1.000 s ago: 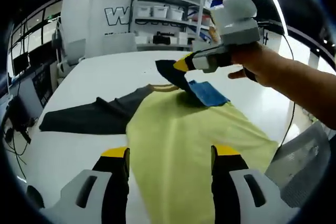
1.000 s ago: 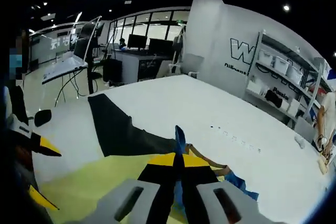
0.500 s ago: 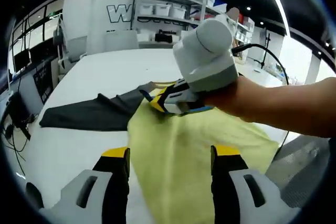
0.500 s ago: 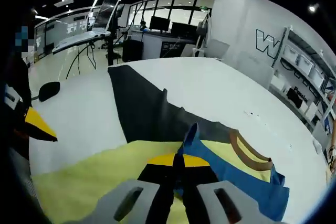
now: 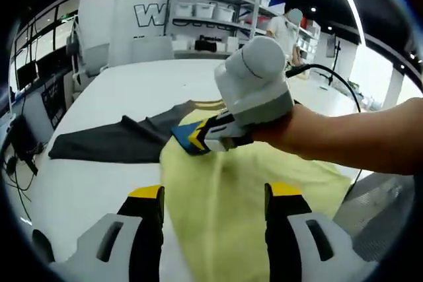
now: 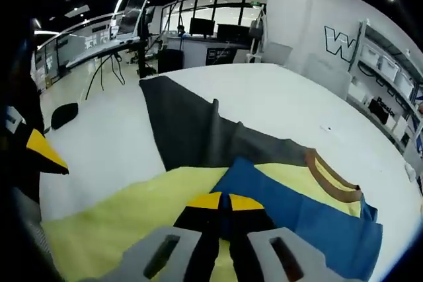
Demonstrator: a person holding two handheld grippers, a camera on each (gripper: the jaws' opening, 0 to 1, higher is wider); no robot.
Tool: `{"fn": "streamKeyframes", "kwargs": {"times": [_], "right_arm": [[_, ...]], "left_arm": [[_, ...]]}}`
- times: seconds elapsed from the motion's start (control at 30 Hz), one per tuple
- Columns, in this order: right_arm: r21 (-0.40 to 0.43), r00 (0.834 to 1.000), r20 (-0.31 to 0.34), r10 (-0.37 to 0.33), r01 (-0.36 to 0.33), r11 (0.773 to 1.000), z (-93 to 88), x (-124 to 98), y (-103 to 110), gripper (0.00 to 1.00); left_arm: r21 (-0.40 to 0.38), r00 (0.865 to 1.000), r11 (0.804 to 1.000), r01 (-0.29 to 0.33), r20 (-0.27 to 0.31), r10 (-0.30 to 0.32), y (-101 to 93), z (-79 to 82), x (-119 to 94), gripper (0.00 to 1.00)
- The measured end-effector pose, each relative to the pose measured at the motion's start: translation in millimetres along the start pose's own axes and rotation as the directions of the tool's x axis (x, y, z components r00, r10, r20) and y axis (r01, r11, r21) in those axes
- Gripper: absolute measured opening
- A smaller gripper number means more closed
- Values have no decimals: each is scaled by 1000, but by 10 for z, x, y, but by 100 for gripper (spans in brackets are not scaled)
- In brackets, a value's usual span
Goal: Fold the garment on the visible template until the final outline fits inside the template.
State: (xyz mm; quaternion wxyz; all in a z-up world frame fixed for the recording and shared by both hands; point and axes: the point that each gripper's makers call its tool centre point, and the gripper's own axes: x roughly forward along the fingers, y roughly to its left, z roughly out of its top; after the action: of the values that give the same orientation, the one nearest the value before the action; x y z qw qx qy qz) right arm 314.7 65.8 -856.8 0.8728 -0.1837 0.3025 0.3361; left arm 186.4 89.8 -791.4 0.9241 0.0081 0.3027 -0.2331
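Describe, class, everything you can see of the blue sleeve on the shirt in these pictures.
The blue sleeve is soft, flat cloth, folded inward across the yellow body of the shirt, beside the brown collar. It lies nearly smooth. The right tongs are shut on its tip. In the left gripper view, a small blue corner shows at those yellow-tipped tongs. The opposite grey sleeve lies spread out on the white table.

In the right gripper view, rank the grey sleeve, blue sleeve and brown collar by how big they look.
1. Grey sleeve
2. Blue sleeve, close behind, partly hidden by the right claw, so this order is unsure
3. Brown collar, clearly smallest
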Motion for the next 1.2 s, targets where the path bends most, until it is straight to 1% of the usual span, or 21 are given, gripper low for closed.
{"fn": "streamKeyframes", "kwargs": {"times": [0.03, 0.1, 0.13, 0.23, 0.4, 0.6, 0.7, 0.8, 0.87, 0.9, 0.93, 0.97, 1.07, 1.1, 1.2], "right_arm": [[-1, 1000, -27, 6, -6, 1000, -80, 20, 28, 0], [-7, 999, -37, 11, -11, 1000, -128, 33, 56, 0], [-11, 1000, -23, 9, -10, 1000, -106, 20, 51, 0], [3, 999, -30, 18, -18, 1000, -91, 4, 37, 0], [5, 1000, -1, 9, -9, 1000, -35, -67, 13, 1], [-1, 999, 35, -9, 9, 1000, 40, -187, -52, 4], [5, 999, 47, -22, 22, 1000, 60, -228, -98, 8], [25, 997, 66, -37, 36, 999, 84, -264, -151, 17], [32, 996, 73, -43, 41, 999, 91, -283, -168, 28], [37, 996, 77, -51, 48, 998, 95, -300, -180, 35], [45, 995, 82, -56, 52, 998, 99, -315, -193, 43], [66, 995, 82, -60, 54, 996, 96, -331, -207, 48], [110, 993, 88, -73, 63, 992, 77, -382, -267, 55], [120, 993, 90, -79, 68, 990, 71, -395, -285, 59], [165, 992, 93, -91, 75, 983, 34, -476, -358, 63]], "left_arm": [[1, 1000, 1000, 1, -2, -1, -4, -6, 3, 58], [1, 1000, 1000, 0, -3, 0, -2, -9, 3, 58], [-1, 1000, 1000, -1, -3, 1, 1, -10, 1, 58], [0, 1000, 1000, -2, -5, 2, 3, -17, 2, 58], [1, 1000, 1000, -6, -5, 6, 9, -15, 0, 58], [7, 1000, 1000, -5, -5, 5, 5, -15, 4, 58], [11, 1000, 1000, -4, -8, 4, -4, -20, 5, 58], [16, 1000, 1000, -3, -9, 3, -11, -23, 7, 58], [17, 1000, 1000, -3, -9, 3, -15, -22, 5, 58], [17, 1000, 1000, -3, -8, 3, -16, -22, 5, 58], [18, 1000, 1000, -3, -8, 3, -17, -22, 5, 58], [18, 1000, 1000, -3, -7, 3, -19, -21, 5, 58], [20, 1000, 1000, -2, -7, 2, -21, -19, 6, 58], [20, 1000, 1000, -1, -7, 1, -22, -18, 7, 58], [22, 1000, 1000, -1, -5, 1, -22, -13, 8, 58]]}}
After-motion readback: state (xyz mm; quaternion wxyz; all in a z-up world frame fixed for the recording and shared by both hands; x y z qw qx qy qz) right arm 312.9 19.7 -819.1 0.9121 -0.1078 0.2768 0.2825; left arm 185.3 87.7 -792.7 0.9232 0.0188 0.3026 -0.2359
